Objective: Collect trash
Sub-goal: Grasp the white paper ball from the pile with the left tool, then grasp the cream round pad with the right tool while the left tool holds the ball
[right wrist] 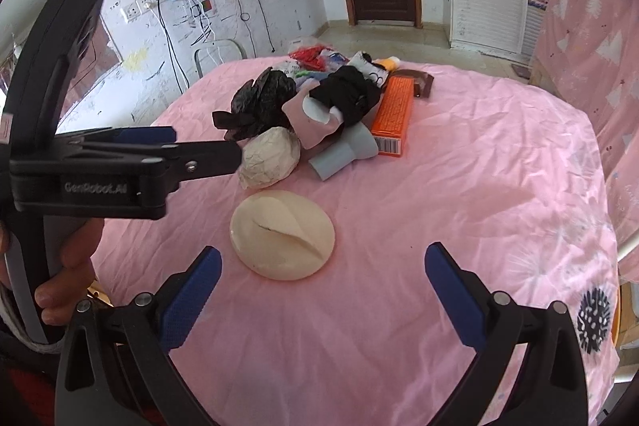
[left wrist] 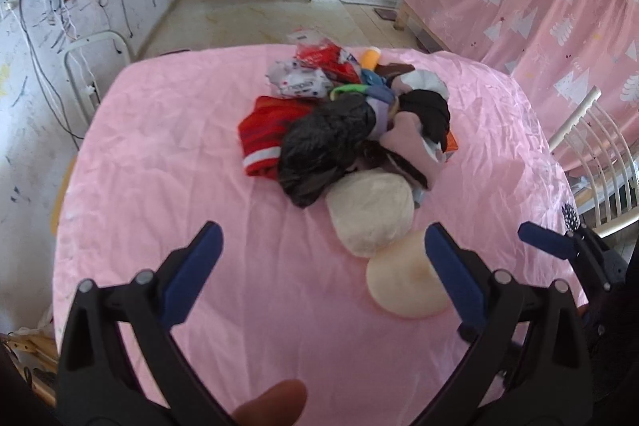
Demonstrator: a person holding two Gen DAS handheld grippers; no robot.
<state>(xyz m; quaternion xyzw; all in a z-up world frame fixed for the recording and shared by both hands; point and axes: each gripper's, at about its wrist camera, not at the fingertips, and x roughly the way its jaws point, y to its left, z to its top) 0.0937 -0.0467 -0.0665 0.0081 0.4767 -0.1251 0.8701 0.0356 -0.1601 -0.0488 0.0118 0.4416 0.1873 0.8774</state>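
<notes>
Orange box (right wrist: 392, 117) in right view only, behind the trash pile (right wrist: 303, 106)

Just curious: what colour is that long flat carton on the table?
The long flat carton is orange; the right wrist view shows it best.

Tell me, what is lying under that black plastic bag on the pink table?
The black plastic bag partly covers a red cloth with a pale stripe, which sticks out to its left. Its near end overlaps a cream crumpled lump. Anything deeper beneath is hidden.
</notes>
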